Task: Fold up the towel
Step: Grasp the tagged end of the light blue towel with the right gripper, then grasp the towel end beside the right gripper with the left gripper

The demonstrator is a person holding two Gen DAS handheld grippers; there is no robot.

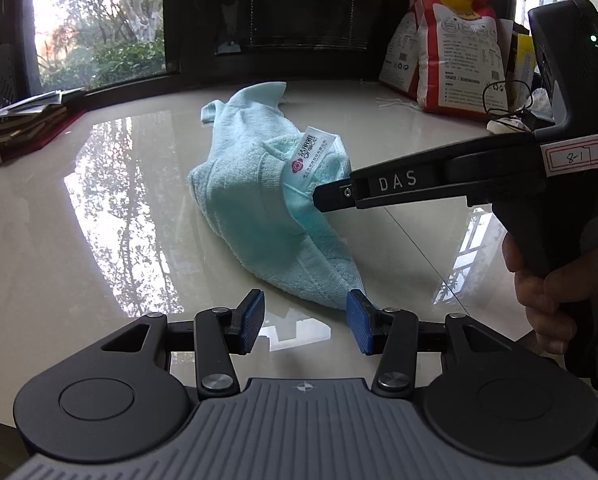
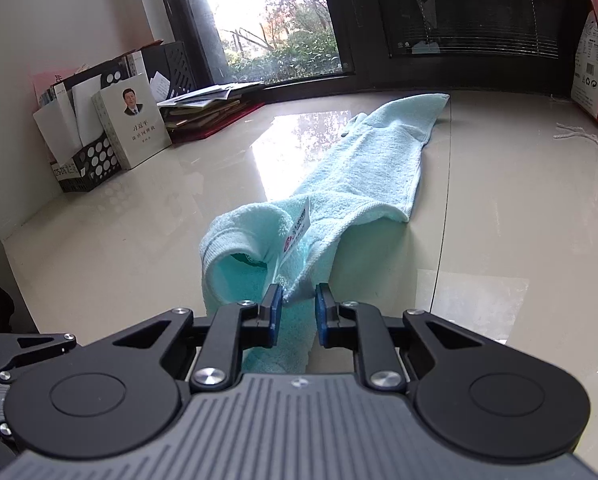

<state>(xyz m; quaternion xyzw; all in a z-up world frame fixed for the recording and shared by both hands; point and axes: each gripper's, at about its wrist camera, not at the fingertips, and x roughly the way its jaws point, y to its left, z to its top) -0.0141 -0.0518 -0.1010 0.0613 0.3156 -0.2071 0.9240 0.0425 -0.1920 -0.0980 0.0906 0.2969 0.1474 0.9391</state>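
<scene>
A light blue towel [image 1: 259, 216] [image 2: 363, 168] lies crumpled lengthwise on the glossy cream tabletop [image 1: 99, 240]. Its white label [image 1: 309, 152] [image 2: 297, 228] stands up on a raised edge. My right gripper [image 1: 319, 200] [image 2: 299, 312] comes in from the right and is shut on that raised edge just below the label, so the cloth tents up there. My left gripper [image 1: 305, 322] stands open just above the table at the towel's near end. The towel's near corner [image 1: 353, 294] sits right behind its right pad [image 1: 359, 326], and nothing lies between the pads.
Red and white rice bags [image 1: 451, 52] [image 2: 595, 60] stand at the back right beside a black cable [image 1: 507, 108]. A stack of books and papers [image 1: 27, 120] [image 2: 203, 108] and a black file holder [image 2: 87, 156] line the left side. A hand [image 1: 539, 292] grips the right tool's handle.
</scene>
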